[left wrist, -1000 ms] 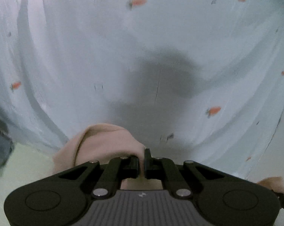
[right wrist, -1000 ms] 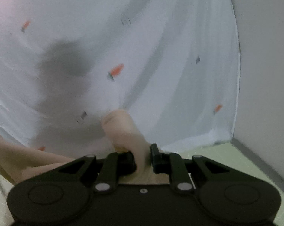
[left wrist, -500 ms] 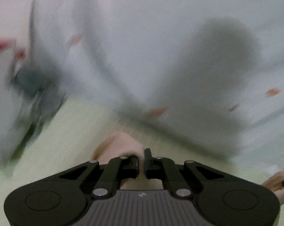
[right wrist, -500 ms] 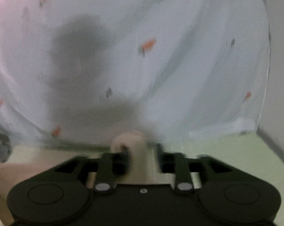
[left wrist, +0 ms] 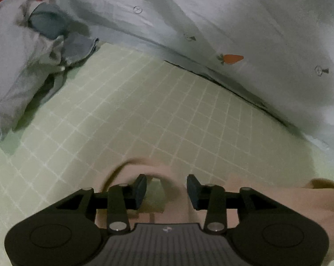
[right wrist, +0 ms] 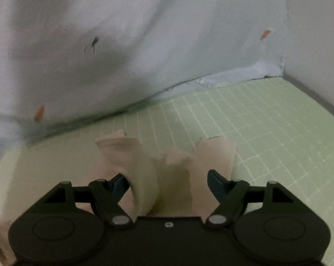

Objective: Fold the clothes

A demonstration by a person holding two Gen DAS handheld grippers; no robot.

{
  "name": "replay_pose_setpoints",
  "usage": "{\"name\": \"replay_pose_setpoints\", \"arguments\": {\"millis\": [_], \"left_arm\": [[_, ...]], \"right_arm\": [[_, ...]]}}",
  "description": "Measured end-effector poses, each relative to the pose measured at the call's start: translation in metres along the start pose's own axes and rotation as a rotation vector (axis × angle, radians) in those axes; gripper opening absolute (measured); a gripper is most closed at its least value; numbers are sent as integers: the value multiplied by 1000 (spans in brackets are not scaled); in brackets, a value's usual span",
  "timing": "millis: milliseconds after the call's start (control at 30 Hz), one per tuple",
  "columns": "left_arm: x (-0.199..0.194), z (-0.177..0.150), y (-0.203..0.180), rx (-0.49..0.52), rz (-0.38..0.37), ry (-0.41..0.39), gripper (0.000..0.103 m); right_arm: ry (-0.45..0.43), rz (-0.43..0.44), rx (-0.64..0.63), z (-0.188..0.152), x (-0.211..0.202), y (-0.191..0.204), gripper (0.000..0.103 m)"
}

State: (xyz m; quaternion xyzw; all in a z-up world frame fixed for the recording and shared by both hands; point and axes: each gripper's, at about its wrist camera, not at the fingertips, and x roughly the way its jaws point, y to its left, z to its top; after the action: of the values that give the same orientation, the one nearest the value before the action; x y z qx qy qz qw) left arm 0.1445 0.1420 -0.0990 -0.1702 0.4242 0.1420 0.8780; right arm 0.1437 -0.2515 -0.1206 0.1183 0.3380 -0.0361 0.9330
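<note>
A beige garment (left wrist: 277, 199) lies on the green grid mat (left wrist: 144, 110), close under both grippers. My left gripper (left wrist: 166, 189) is open, its jaws apart just above the blurred edge of the garment. In the right wrist view the garment (right wrist: 171, 168) bunches up in loose folds between the spread jaws. My right gripper (right wrist: 167, 182) is open and the cloth is free of its pads.
A white cloth with carrot prints (left wrist: 244, 33) hangs behind the mat and also fills the right wrist view (right wrist: 122, 44). A pile of grey and blue clothes (left wrist: 34, 51) sits at the left. A pale wall (right wrist: 313, 33) and the mat's edge are at the right.
Both grippers were shut on the beige garment and held it up. They have moved down toward the mat and opened, and the garment has dropped loose.
</note>
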Motion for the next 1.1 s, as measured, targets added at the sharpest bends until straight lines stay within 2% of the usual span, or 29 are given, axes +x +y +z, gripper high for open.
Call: {"name": "replay_pose_setpoints", "arguments": {"millis": [233, 367, 433, 567, 667, 733, 800, 900, 1033, 1100], "left_arm": [[19, 5, -14, 56, -56, 44, 46], [23, -1, -22, 68, -79, 71, 49], [23, -6, -25, 82, -76, 74, 49], [26, -11, -25, 97, -65, 83, 50], [36, -12, -25, 116, -53, 108, 50], [46, -14, -27, 148, -31, 147, 50], [57, -16, -28, 163, -16, 186, 50], [72, -18, -23, 117, -27, 243, 49], [90, -25, -15, 47, -60, 326, 47], [90, -28, -17, 52, -67, 326, 47]], "right_arm": [[-62, 21, 10, 11, -28, -3, 91], [19, -55, -8, -1, -18, -7, 91], [105, -72, 35, -12, -3, -14, 91], [250, -29, 89, -35, 31, -21, 91], [293, -1, 100, -45, 60, -20, 88], [292, 4, 86, -47, 75, -17, 83], [283, 1, 59, -45, 90, -12, 71], [282, 19, 17, -37, 110, -5, 55], [298, 22, -23, -18, 145, 1, 52], [286, 33, -69, -5, 162, 5, 51]]}}
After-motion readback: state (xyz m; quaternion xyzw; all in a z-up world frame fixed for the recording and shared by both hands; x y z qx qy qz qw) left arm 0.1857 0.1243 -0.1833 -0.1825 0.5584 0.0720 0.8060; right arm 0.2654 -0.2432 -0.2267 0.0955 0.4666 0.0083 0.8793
